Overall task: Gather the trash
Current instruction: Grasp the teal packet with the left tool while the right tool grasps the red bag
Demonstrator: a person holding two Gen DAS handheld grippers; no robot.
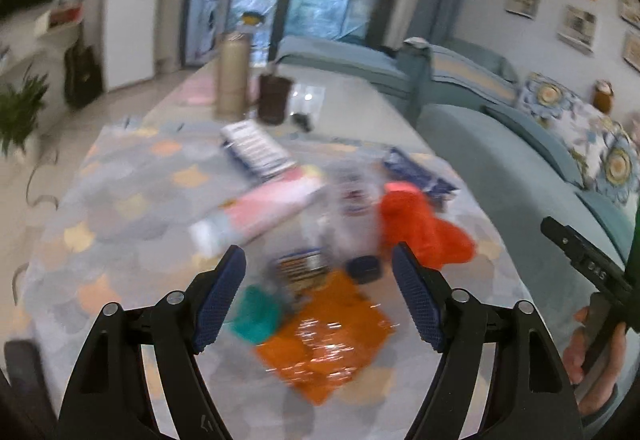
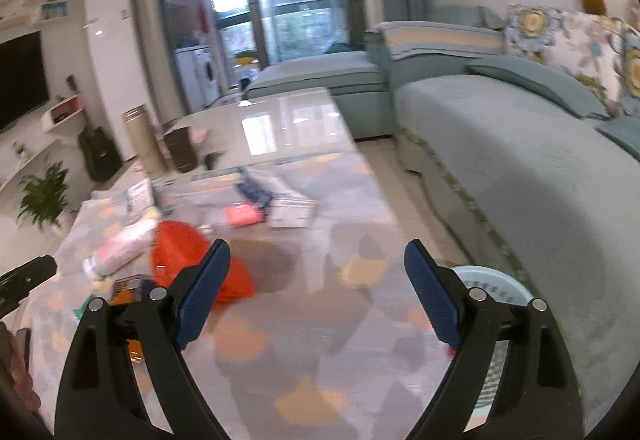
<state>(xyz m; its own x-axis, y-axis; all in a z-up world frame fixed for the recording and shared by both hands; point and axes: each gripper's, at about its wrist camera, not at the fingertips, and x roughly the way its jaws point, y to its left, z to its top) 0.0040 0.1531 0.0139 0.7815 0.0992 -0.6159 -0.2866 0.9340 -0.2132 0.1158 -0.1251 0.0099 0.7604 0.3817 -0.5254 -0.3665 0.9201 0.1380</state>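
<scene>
My left gripper [image 1: 318, 248] hangs open over a blurred heap of trash on the patterned tablecloth [image 1: 120, 224]. Below and between its fingers lie an orange wrapper [image 1: 328, 336], a crumpled teal piece [image 1: 256, 314], a striped packet [image 1: 300, 268] and a dark blue cap [image 1: 364, 268]. Beyond them are a pink tube [image 1: 260, 211], a clear plastic bottle [image 1: 352, 207] and a red bag [image 1: 416, 228]. My right gripper [image 2: 318, 242] is open above bare cloth with nothing between its fingers. The red bag [image 2: 180, 252] and pink tube [image 2: 120, 248] sit to its left.
A pale blue basket [image 2: 492, 284] stands low at the table's right edge, beside the teal sofa [image 2: 520, 159]. A beige cylinder [image 1: 232, 75] and a brown cup [image 1: 274, 97] stand at the far end. A hand [image 1: 596, 352] shows at the right.
</scene>
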